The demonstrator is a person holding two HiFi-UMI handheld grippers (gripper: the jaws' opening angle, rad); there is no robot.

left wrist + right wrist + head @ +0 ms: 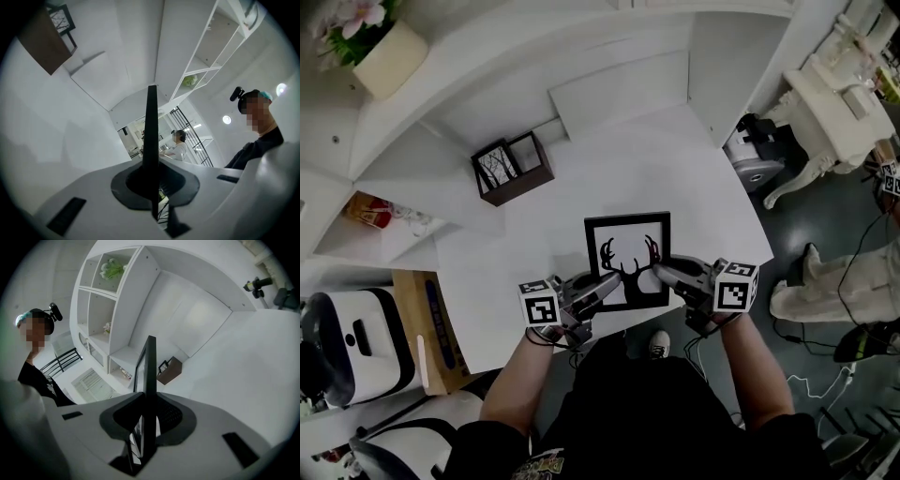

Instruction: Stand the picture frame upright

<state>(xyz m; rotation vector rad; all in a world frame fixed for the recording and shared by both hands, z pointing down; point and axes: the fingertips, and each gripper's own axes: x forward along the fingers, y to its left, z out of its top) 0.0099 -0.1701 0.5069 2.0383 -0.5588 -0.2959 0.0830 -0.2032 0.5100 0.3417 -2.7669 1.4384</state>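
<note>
Verify left gripper (607, 284) as clamped shut on the left rail of picture frame (627, 246), and right gripper (660, 272) as clamped on the right rail, both low down. Note frame position: middle of the near edge of table (703, 178), print side up. Raise both sides evenly, pivoting on the bottom rail, without twisting. Seat the bottom rail back from the table edge. Confirm rear support before loosening either clamp; none visible at present.
</note>
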